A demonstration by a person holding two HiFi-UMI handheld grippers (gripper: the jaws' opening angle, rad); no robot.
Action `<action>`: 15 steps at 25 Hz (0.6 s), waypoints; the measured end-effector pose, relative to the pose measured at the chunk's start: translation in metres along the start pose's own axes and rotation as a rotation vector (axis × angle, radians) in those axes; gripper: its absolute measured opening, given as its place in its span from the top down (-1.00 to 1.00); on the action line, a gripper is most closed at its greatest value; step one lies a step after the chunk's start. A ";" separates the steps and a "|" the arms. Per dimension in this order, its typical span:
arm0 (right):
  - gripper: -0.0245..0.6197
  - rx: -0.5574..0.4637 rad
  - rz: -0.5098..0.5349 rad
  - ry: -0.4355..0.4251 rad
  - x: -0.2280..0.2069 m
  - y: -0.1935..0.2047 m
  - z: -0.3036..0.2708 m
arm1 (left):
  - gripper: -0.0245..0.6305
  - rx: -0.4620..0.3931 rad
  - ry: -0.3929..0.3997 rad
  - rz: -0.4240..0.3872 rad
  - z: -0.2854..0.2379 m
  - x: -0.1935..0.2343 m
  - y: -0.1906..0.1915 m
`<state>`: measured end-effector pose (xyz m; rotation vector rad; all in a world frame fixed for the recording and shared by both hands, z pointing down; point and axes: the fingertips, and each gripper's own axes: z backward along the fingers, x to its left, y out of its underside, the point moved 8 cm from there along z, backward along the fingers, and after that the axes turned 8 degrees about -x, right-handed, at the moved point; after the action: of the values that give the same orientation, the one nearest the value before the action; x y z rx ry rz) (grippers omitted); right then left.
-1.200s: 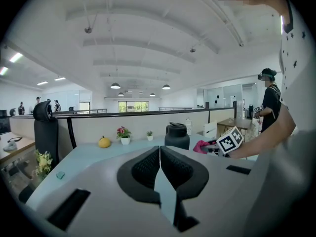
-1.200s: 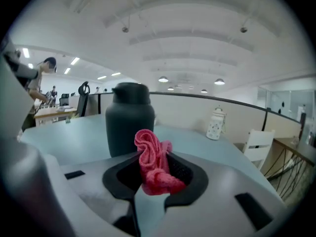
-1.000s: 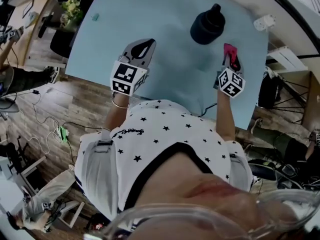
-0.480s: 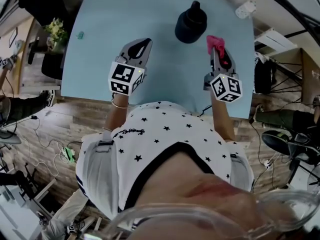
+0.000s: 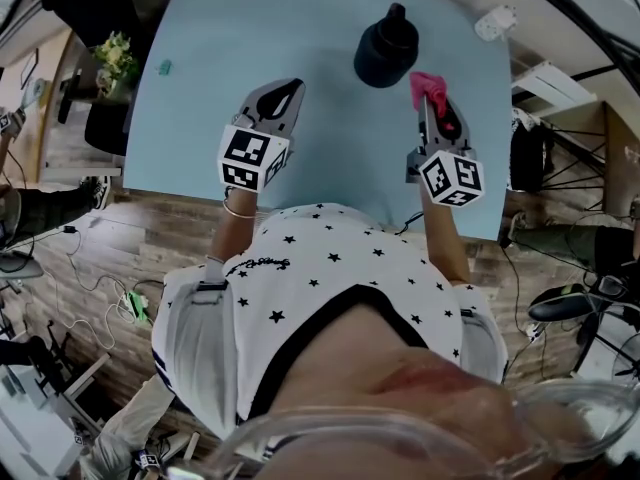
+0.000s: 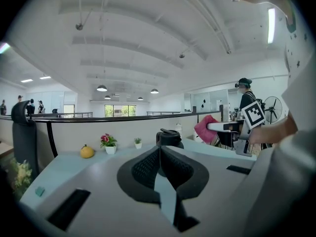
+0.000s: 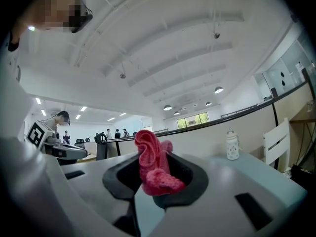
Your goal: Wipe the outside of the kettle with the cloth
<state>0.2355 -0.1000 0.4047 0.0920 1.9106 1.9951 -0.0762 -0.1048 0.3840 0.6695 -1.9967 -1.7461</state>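
**Cloth in right gripper, beside kettle, not on it**

- Table (image 5: 200, 88): pale blue top, low wall along the far edge. Person stands at the near edge, a gripper in each hand held over the top.
- Kettle (image 5: 385, 50): dark, upright, far-centre of the table, nearer the right side. In the left gripper view it stands straight past the jaw tips (image 6: 169, 137).
- Left gripper (image 5: 292, 88): over the table's middle-left, well apart from the kettle. Its own view shows the jaws closed tip to tip (image 6: 159, 152) with nothing between them.
- Right gripper (image 5: 434, 108): just right of the kettle and nearer the person. Jaws clamped (image 7: 148, 174) on the cloth.
- Cloth (image 5: 428, 86): pink, bunched, sticking up and out past the jaw tips (image 7: 153, 164). From the head view it sits close beside the kettle's right flank; whether they touch, I cannot tell. From the left gripper view it hangs clear to the kettle's right (image 6: 207, 128).
- Far edge, small items: yellow fruit (image 6: 87, 152), flower pot (image 6: 109, 143), small green plant (image 6: 138, 142).
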 end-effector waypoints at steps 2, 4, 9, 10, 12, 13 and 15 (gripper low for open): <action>0.61 -0.001 0.004 -0.003 0.000 -0.001 0.001 | 0.83 -0.003 0.001 -0.001 0.001 -0.001 -0.001; 0.61 -0.003 0.005 -0.005 0.000 -0.002 0.003 | 0.83 -0.004 0.003 -0.003 0.001 -0.003 -0.001; 0.61 -0.001 0.006 -0.006 0.002 -0.002 0.003 | 0.83 -0.002 0.008 -0.003 0.000 -0.003 -0.001; 0.61 -0.001 0.006 -0.007 0.003 -0.001 0.003 | 0.84 -0.002 0.009 -0.003 0.000 -0.002 -0.001; 0.61 0.000 0.004 -0.006 0.003 -0.001 0.003 | 0.83 -0.003 0.011 -0.002 -0.001 -0.002 0.000; 0.61 0.000 0.004 -0.006 0.003 -0.001 0.003 | 0.83 -0.003 0.012 -0.002 -0.001 -0.001 0.000; 0.61 0.001 0.004 -0.006 0.004 -0.001 0.002 | 0.83 -0.002 0.013 -0.002 -0.001 -0.001 0.000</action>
<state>0.2331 -0.0968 0.4032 0.1018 1.9088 1.9940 -0.0750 -0.1053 0.3839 0.6810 -1.9862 -1.7404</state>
